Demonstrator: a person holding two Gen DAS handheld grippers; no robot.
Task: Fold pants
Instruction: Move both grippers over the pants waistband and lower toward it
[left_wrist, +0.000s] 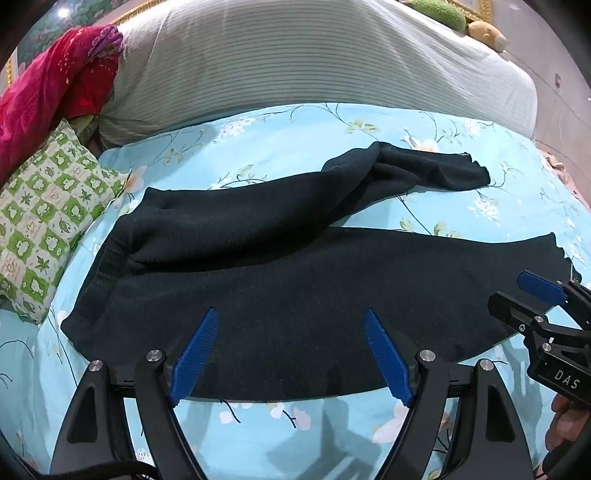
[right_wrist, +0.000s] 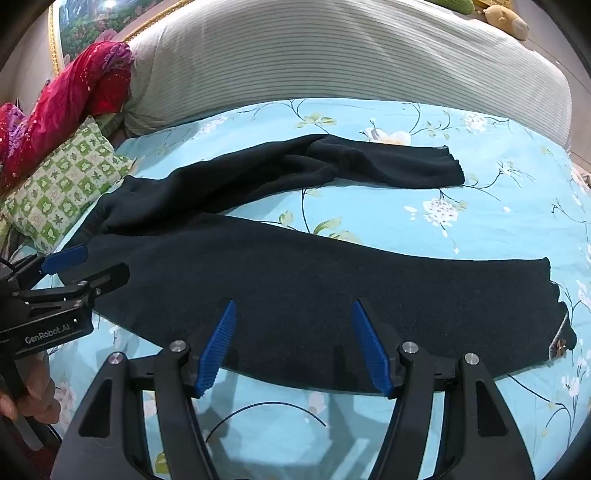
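Black pants (left_wrist: 288, 295) lie spread on a light blue floral bedsheet (left_wrist: 295, 125), waistband to the left, both legs running right; the far leg is crumpled. They also show in the right wrist view (right_wrist: 314, 291). My left gripper (left_wrist: 291, 319) is open and empty, hovering over the near leg close to its front edge. My right gripper (right_wrist: 293, 310) is open and empty over the same leg, further right. The right gripper shows at the right of the left wrist view (left_wrist: 535, 295). The left gripper shows at the left of the right wrist view (right_wrist: 79, 264).
A green checkered pillow (left_wrist: 48, 225) lies left of the waistband. A red patterned cloth (left_wrist: 51, 92) and a large grey striped quilt (left_wrist: 314, 62) lie behind. Plush toys (left_wrist: 484, 33) sit at the far right corner. The bed's right edge (left_wrist: 554, 166) is close.
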